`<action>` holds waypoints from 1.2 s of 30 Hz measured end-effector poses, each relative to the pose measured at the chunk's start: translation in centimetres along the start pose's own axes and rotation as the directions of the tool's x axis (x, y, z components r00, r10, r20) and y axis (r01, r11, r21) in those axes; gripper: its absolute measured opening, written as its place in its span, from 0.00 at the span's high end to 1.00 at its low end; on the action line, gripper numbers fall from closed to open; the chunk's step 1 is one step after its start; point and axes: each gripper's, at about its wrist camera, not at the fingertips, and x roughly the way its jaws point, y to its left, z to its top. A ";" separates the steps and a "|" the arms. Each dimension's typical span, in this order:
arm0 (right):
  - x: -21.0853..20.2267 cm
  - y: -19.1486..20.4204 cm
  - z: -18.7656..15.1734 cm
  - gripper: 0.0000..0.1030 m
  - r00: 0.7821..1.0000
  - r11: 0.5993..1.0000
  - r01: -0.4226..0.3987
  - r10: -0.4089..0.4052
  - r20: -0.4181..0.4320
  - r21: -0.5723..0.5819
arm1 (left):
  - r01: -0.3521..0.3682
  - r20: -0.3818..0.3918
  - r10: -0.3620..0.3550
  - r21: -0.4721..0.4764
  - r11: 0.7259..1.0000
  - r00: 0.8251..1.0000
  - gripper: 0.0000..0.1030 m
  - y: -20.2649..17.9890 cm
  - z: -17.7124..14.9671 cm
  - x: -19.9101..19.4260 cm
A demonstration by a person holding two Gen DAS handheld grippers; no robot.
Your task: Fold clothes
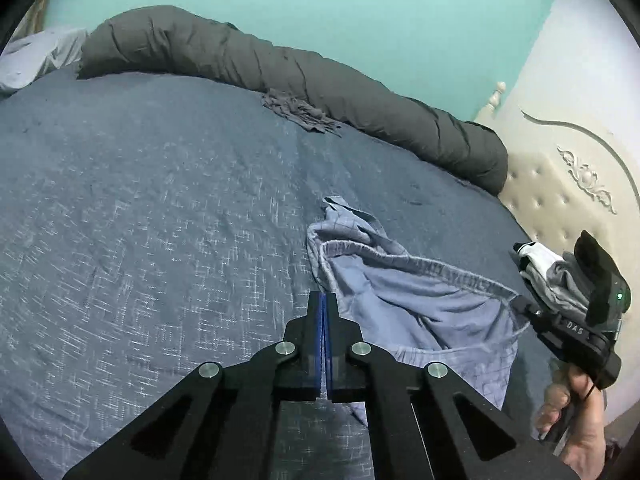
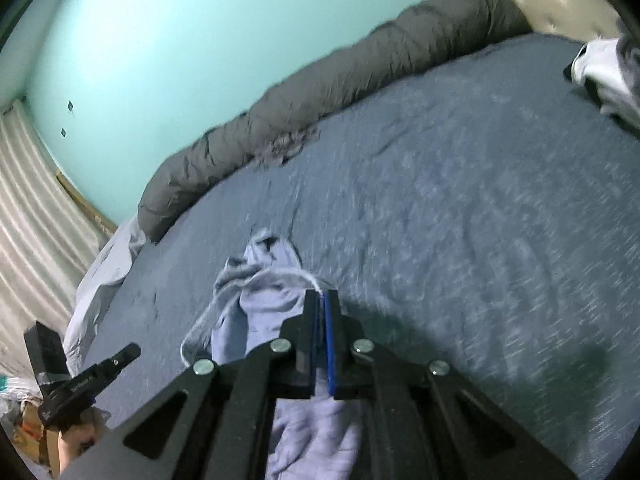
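The left hand-held gripper (image 1: 324, 300) is clenched on the edge of the light blue shorts (image 1: 400, 300), at the left end of the waistband. The right hand-held gripper (image 2: 322, 298) is also clenched, on the other end of the waistband, with cloth between its pads. The grip on both sides looks thin, only at the hem. I judge that one corner may slip out if the two hands pull apart too strongly or rise unevenly, and then the garment would fall in a heap. The hanging part may also twist, so that the fold comes out crooked.

The shorts are of soft, thin cloth with a faint check and a gathered elastic waistband. They are wrinkled, stretched between the two grippers near the close edge of the bed (image 1: 140, 200), and the far part lies bunched on the blue-grey cover.
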 end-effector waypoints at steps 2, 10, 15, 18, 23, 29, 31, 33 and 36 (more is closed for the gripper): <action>0.7 -0.1 -0.5 0.97 0.999 1.000 0.003 -0.003 -0.035 0.000 | 0.009 -0.029 -0.010 -0.009 1.000 1.000 1.00 0.1 -0.3 0.8; -0.7 -2.3 0.3 0.97 0.994 0.994 0.096 -0.098 0.043 0.043 | 0.039 -0.103 -0.043 -0.045 0.998 0.994 0.98 -0.1 -0.9 3.6; -2.0 -4.5 1.0 0.97 0.985 0.986 0.147 -0.153 0.080 0.085 | 0.034 -0.112 -0.040 -0.060 0.998 0.993 0.88 0.3 -1.5 3.9; -1.6 -5.3 0.9 0.97 0.986 0.983 0.150 -0.156 0.056 0.105 | 0.029 -0.113 -0.036 -0.056 0.998 0.993 0.84 0.2 -1.6 4.1; -1.5 -5.0 1.0 0.82 0.980 0.977 0.196 -0.199 0.025 0.086 | 0.022 -0.117 -0.028 -0.054 0.998 0.993 0.82 0.4 -1.6 4.3; -1.2 -3.3 0.1 0.60 0.986 0.984 0.165 -0.163 -0.025 0.068 | 0.012 -0.121 -0.018 -0.053 0.999 0.993 0.76 0.6 -1.5 4.5; -0.3 -2.5 -0.6 0.59 0.985 0.987 0.155 -0.151 -0.084 0.040 | 0.008 -0.119 -0.014 -0.053 0.999 0.993 0.76 0.6 -1.5 4.5; 0.8 -1.9 -1.7 0.59 0.980 0.989 0.142 -0.135 -0.147 0.032 | 0.002 -0.118 -0.009 -0.056 0.998 0.993 0.75 0.7 -1.5 4.4; 2.2 -1.2 -3.0 0.44 0.969 0.989 0.146 -0.144 -0.203 -0.004 | 0.000 -0.116 -0.007 -0.061 0.998 0.993 0.75 0.8 -1.5 4.3</action>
